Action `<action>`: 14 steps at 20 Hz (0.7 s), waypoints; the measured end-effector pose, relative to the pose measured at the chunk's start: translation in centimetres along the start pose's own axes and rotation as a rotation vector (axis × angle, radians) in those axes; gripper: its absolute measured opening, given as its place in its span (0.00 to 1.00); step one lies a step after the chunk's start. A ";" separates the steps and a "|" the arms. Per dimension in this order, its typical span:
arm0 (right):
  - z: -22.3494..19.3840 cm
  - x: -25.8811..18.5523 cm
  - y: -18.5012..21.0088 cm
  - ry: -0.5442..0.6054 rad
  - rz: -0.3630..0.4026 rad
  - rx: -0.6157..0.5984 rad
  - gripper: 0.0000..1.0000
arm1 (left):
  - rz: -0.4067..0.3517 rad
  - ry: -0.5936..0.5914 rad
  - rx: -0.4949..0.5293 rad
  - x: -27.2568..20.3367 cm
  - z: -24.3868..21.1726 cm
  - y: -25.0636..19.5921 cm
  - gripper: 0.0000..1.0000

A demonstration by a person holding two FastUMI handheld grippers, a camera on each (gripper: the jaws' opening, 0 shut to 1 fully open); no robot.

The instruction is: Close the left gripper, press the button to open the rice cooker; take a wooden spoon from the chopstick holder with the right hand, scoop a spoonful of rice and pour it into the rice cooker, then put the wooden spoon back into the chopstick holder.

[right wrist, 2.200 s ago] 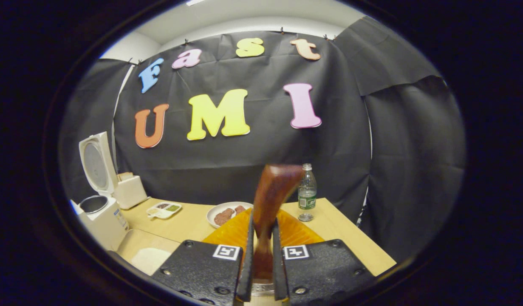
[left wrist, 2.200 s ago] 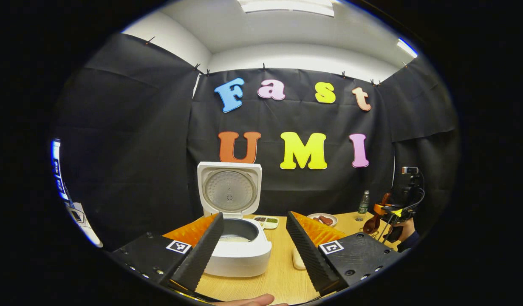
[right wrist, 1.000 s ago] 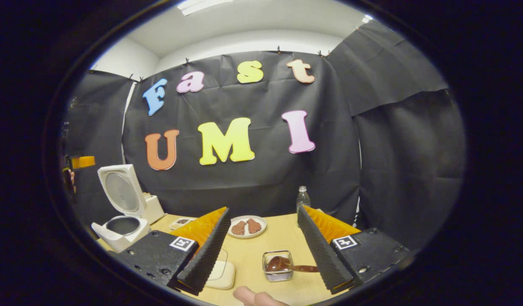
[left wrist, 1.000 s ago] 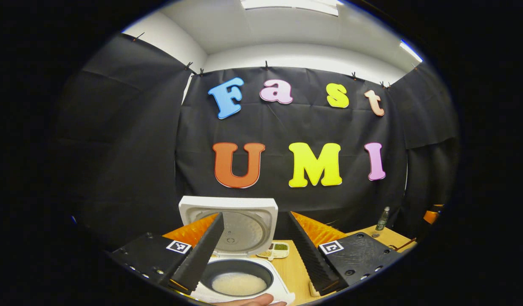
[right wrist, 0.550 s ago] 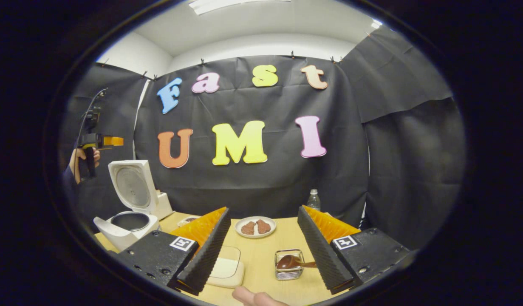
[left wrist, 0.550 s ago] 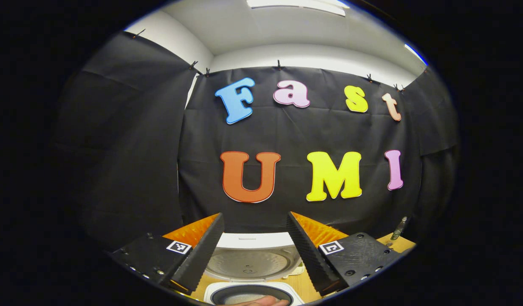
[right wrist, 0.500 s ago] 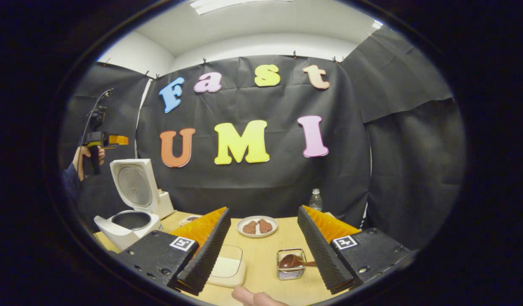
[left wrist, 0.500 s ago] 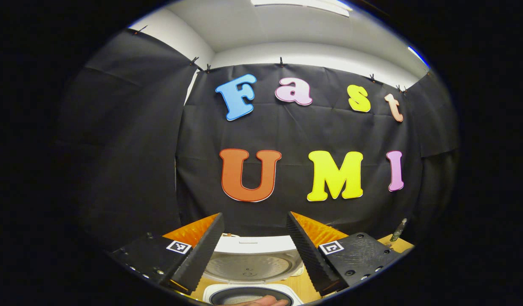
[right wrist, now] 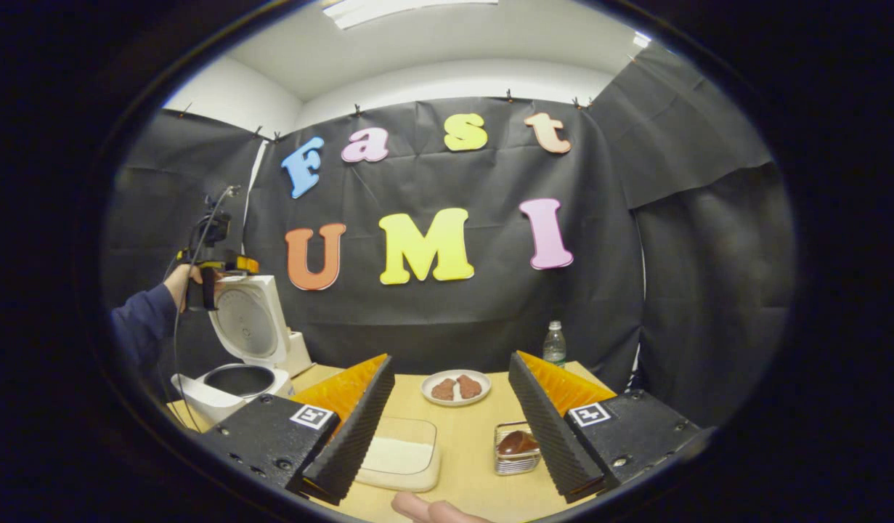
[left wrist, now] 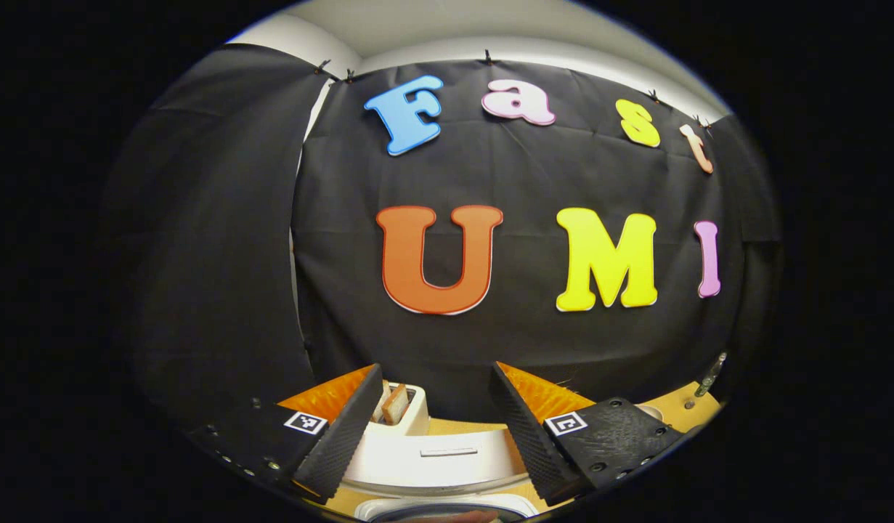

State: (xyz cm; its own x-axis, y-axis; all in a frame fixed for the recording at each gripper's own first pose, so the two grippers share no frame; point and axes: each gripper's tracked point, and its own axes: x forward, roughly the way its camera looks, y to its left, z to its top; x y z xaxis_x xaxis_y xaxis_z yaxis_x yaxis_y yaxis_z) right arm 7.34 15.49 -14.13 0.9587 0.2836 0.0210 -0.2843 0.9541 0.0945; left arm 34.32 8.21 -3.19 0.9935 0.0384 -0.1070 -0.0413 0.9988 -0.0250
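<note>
Rice cooker stands open at the surface's far left, wooden spoon back in its holder. Left gripper, jaws wide and empty, sits over the raised lid, probably to close it. Right gripper, jaws wide, hangs empty above the rice dish.

White rice cooker stands open, lid upright. Brown wooden spoon rests in the wire chopstick holder, beside the rice tray.

Rice cooker base cut off; spoon handle hidden.
</note>
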 end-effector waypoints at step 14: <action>0.0 -6.7 3.1 0.009 0.038 -0.016 1.00 | 0.020 0.013 -0.007 -8.0 -2.4 -0.8 0.96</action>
State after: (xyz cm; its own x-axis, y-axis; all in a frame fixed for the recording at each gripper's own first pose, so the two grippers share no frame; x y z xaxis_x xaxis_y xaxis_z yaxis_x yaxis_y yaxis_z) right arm 0.08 16.55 -13.97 0.9472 0.3202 0.0155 -0.3204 0.9441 0.0775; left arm 26.16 7.08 -4.69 0.9910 0.0581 -0.1206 -0.0620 0.9976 -0.0292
